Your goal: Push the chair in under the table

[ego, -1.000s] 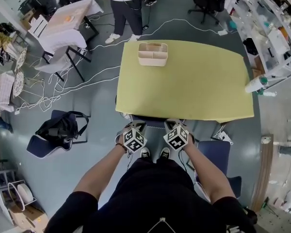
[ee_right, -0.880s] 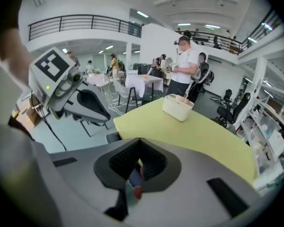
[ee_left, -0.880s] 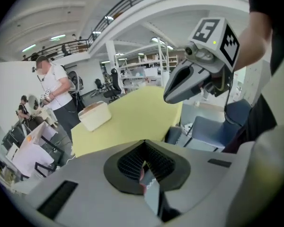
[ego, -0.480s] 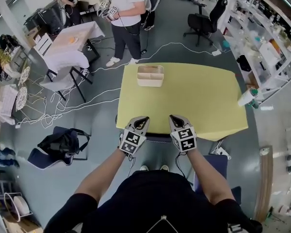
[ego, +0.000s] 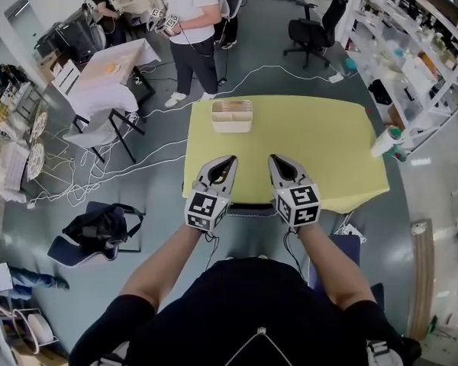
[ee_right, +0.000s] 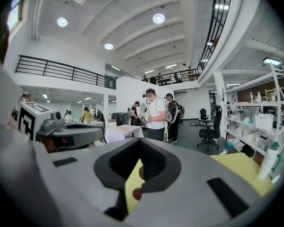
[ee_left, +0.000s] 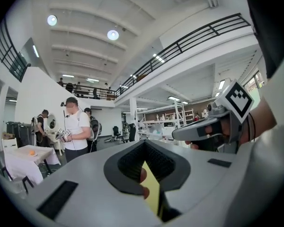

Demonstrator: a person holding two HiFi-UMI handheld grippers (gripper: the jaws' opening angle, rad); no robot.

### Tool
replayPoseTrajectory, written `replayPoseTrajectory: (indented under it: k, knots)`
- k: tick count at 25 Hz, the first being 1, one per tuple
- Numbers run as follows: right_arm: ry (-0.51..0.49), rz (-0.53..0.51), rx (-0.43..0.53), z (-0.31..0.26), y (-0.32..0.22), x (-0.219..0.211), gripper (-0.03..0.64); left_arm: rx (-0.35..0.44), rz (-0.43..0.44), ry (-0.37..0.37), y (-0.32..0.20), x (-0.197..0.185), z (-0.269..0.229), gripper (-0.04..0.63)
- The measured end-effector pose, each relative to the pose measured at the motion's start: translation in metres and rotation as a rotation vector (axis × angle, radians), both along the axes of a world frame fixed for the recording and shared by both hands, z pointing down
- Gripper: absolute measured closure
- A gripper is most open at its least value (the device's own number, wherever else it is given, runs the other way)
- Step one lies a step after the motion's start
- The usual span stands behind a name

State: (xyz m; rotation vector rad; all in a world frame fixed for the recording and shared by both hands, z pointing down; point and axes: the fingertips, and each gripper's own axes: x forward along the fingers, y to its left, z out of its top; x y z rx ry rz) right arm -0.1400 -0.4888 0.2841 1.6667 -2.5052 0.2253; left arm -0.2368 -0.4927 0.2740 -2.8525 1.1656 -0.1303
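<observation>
The yellow table (ego: 320,139) fills the middle of the head view. A dark strip of the chair (ego: 248,207) shows just below the table's near edge, with the rest hidden under the top. My left gripper (ego: 227,161) and right gripper (ego: 278,160) are held side by side above that near edge, pointing away from me. Both are shut with nothing between the jaws, and neither touches the chair. In the left gripper view the shut left gripper (ee_left: 144,174) shows a sliver of yellow table behind it. The right gripper (ee_right: 138,174) looks the same in its own view.
A beige basket (ego: 231,116) stands at the table's far edge and a person (ego: 192,21) stands beyond it. A blue chair with a black bag (ego: 95,231) is at the left and another blue chair (ego: 343,254) at my right. White cables (ego: 149,124) cross the floor.
Both grippers rose from low at the chair behind the table's near edge to above that edge, and levelled out. The head view tilted up and shows more of the room.
</observation>
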Motion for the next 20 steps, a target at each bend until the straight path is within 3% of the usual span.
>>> replayPoseTrajectory:
  k: [7, 20]
  knots:
    - [-0.008, 0.014, 0.031, -0.012, 0.006, 0.014, 0.601, -0.017, -0.028, 0.057, 0.001, 0.003, -0.009, 0.586]
    - [-0.025, 0.023, 0.019, -0.011, 0.0, 0.021, 0.601, -0.03, -0.067, 0.091, -0.007, -0.001, -0.009, 0.586]
